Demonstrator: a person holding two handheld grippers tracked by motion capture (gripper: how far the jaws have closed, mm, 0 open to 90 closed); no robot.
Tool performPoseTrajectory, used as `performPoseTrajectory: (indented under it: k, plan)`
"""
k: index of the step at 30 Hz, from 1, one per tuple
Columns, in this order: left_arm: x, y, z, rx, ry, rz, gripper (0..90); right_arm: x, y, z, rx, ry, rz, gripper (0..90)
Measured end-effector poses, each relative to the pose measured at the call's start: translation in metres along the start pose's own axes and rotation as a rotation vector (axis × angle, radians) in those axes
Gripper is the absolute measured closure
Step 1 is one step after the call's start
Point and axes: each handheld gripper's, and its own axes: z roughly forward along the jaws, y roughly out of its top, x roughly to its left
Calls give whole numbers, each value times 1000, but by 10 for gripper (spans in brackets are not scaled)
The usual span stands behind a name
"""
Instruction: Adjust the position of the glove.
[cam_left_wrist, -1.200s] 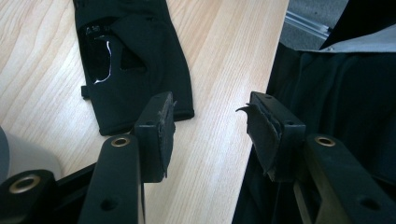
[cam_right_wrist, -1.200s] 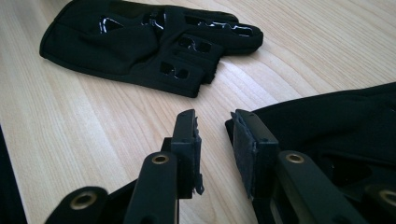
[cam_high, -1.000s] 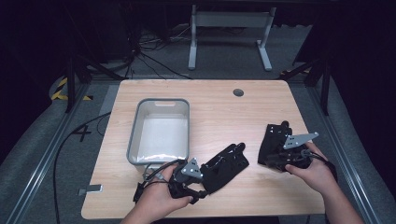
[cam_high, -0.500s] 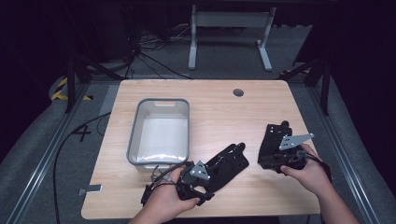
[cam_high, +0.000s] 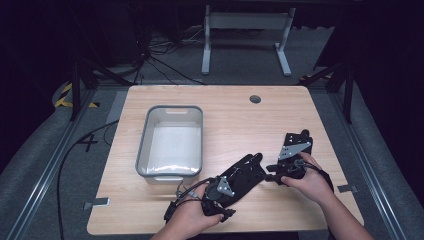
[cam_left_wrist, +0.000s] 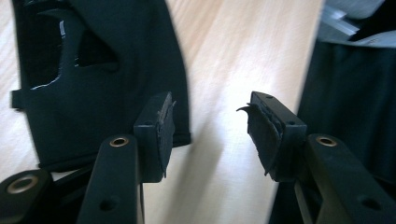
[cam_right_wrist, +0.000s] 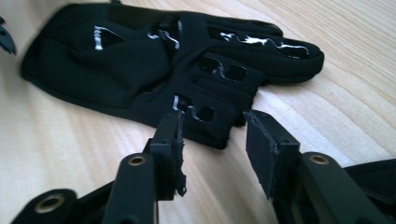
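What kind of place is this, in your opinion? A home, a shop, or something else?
Probably a lab or recording workspace, not a home. A bare wooden table stands on grey carpet amid dark surroundings, loose cables run over the floor behind it, and yellow-black hazard tape marks the floor at the left.

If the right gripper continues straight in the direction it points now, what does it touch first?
Most likely the black glove lying flat on the wooden table. The right gripper has its jaws open, and the glove's finger ends sit just beyond the left pad. Depth is unclear, so the tips may meet the tabletop first.
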Motion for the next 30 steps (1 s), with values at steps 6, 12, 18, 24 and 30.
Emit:
performPoseTrajectory:
  k: [6,12,18,24,30]
  plan:
    - [4,-2,7,3,9,-15,476,1,1,10,-12,-3,6,462]
    - [6,-1,14,23,26,-8,477,4,4,16,7,-1,-12,473]
    - [7,0,16,36,44,-11,519,5,5,17,20,-22,-61,607]
    - [10,0,15,27,82,-36,755,5,4,14,38,-29,-88,789]
    - [11,0,14,18,80,-50,861,7,6,11,36,-45,-127,853]
